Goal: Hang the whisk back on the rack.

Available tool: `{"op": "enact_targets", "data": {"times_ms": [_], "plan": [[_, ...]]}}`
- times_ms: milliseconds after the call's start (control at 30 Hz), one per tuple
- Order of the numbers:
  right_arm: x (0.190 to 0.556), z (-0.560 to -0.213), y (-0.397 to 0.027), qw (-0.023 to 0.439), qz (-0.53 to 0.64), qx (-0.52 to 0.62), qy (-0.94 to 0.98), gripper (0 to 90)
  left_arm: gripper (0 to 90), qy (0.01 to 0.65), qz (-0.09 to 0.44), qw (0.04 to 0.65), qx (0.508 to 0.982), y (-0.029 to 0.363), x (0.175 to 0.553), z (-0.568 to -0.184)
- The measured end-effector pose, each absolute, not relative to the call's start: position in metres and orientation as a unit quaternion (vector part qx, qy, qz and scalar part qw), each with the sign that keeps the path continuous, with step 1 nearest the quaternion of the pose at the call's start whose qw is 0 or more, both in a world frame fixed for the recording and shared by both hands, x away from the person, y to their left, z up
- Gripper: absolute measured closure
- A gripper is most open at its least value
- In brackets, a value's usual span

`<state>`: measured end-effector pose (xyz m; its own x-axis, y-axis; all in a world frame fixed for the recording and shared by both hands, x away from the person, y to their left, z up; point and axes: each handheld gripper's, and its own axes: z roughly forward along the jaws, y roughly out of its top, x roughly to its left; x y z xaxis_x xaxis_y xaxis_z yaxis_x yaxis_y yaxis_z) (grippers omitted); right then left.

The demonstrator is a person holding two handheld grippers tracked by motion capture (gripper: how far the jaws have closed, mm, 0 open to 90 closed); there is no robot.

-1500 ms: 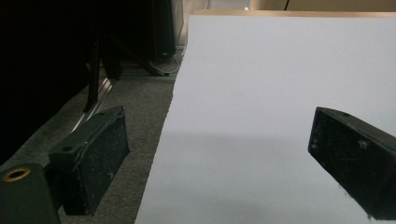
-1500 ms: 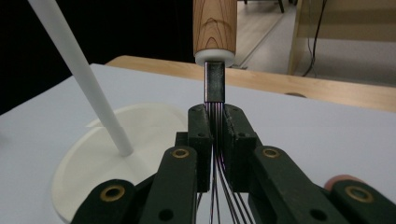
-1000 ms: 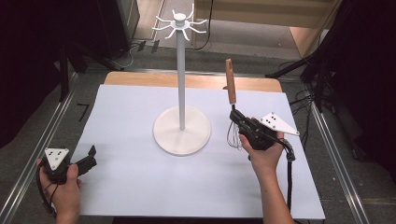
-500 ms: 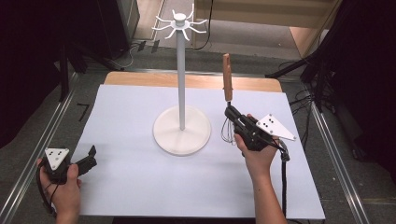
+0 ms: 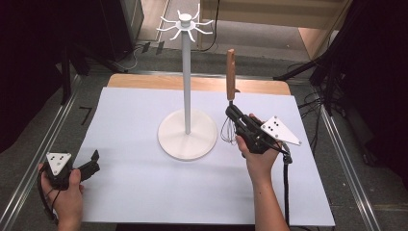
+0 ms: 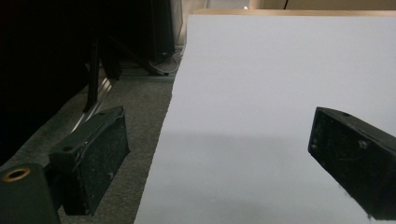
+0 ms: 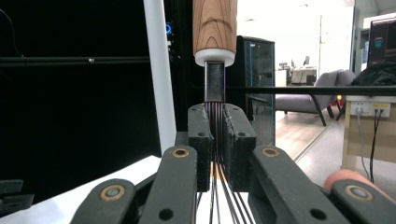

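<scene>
Holding the whisk upright, the right gripper has its jaws clamped on the bundle of wires just below the metal neck, as the right gripper view shows; wooden handle up, wire loops hanging toward the white sheet. Landmark: the white stand. The left gripper rests well to the near left of the stand, at the sheet's edge, jaws spread apart with nothing between them. The whisk stands just to the right of the stand's round base, long axis vertical and parallel to the pole. The hooks sit at the pole's top, above and to the left of the handle tip. Judgement: the right hand is the nearer one; hanging the whisk calls for a lift and a leftward shift toward the hooks
</scene>
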<state>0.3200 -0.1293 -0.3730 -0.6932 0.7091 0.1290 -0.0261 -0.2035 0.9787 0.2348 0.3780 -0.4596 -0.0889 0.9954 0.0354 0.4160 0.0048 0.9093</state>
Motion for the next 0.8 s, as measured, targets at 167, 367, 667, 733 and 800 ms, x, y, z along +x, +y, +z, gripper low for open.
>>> {"op": "enact_targets", "data": {"times_ms": [167,367,667,733,800], "plan": [[0.32,-0.369,-0.125,0.256,0.725,0.285,0.572,84.3,6.0,0.614,0.41,0.354,0.574,0.378,0.235,-0.46],[0.322,-0.367,-0.121,0.252,0.732,0.281,0.567,84.3,6.0,0.613,0.41,0.354,0.575,0.378,0.235,-0.46],[0.325,-0.357,-0.115,0.25,0.741,0.267,0.563,84.3,6.0,0.613,0.41,0.355,0.574,0.378,0.235,-0.46],[0.326,-0.355,-0.114,0.25,0.742,0.266,0.563,84.3,6.0,0.613,0.41,0.355,0.574,0.378,0.235,-0.46],[0.327,-0.352,-0.112,0.249,0.744,0.261,0.562,84.3,6.0,0.613,0.41,0.355,0.574,0.378,0.235,-0.46]]}}
